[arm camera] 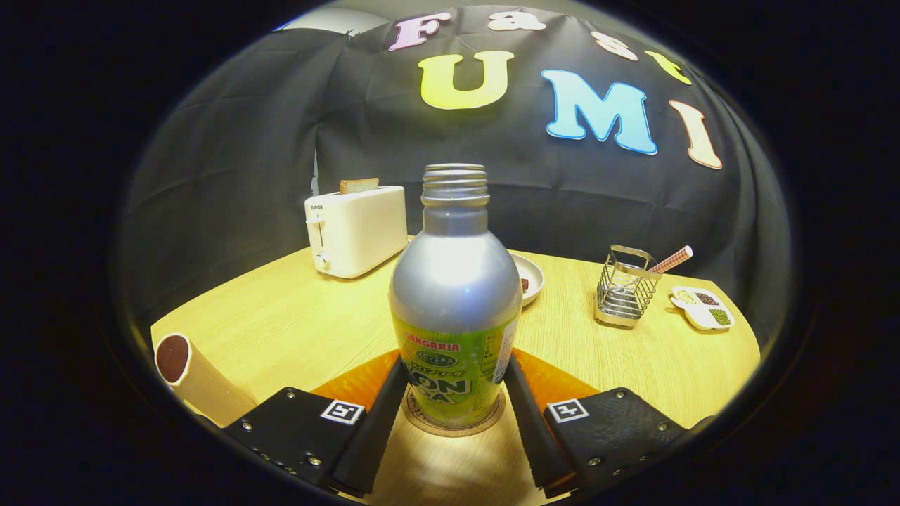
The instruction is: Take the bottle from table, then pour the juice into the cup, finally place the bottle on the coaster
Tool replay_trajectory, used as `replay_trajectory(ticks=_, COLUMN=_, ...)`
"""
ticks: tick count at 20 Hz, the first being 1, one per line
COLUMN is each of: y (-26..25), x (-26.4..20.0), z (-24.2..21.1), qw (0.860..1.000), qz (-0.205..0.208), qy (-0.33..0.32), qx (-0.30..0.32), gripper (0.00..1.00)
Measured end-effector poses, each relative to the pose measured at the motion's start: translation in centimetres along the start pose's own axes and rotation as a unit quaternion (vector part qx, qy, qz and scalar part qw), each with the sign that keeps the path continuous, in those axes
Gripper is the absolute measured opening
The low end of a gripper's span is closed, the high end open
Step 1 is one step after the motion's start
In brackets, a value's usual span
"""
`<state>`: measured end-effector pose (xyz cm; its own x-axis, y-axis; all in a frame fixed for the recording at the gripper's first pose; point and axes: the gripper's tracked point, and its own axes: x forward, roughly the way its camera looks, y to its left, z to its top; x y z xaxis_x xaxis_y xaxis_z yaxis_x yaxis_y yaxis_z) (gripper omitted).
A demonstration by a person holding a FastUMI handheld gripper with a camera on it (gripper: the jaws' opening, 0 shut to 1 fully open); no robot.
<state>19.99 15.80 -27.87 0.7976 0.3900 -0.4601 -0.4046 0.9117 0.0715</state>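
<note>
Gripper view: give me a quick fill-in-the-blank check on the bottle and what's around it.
1. The uncapped silver metal bottle with a green label stands upright on a round ____.
2. The gripper holds it with one of the fingers on each ____ of it.
3. A slice of bread sticks out of the white ____.
4. The beige paper cup holds a ____ liquid.

Missing: coaster; side; toaster; dark

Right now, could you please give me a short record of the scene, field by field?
bottle: upright, cap off, standing on the coaster
tongs: one finger at each side of the bottle's lower part, touching or nearly so
cup: tall, with dark liquid inside, beside the left finger
table: light wood
behind bottle: toaster with bread, small plate, wire rack, divided dish
</note>
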Motion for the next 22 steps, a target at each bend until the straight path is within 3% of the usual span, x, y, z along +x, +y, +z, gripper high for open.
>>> replay_trajectory(ticks=2, y=-0.2, x=0.1, z=-0.1, qw=1.000, qz=-0.004, qy=0.003, qx=0.010, gripper=0.80)
replay_trajectory(ticks=4, y=-0.4, x=-0.3, z=0.3, qw=1.000, qz=-0.010, qy=0.002, qx=0.017, gripper=0.98)
replay_trajectory(ticks=5, y=-0.5, x=-0.6, z=0.6, qw=1.000, qz=-0.011, qy=0.000, qx=0.020, gripper=1.00)
replay_trajectory(ticks=11, y=-0.8, x=-3.4, z=2.3, qw=1.000, qz=-0.007, qy=-0.006, qx=0.018, gripper=0.99)
replay_trajectory(ticks=22, y=-1.3, x=-17.1, z=11.1, qw=0.994, qz=-0.035, qy=-0.097, qx=0.024, gripper=0.99)
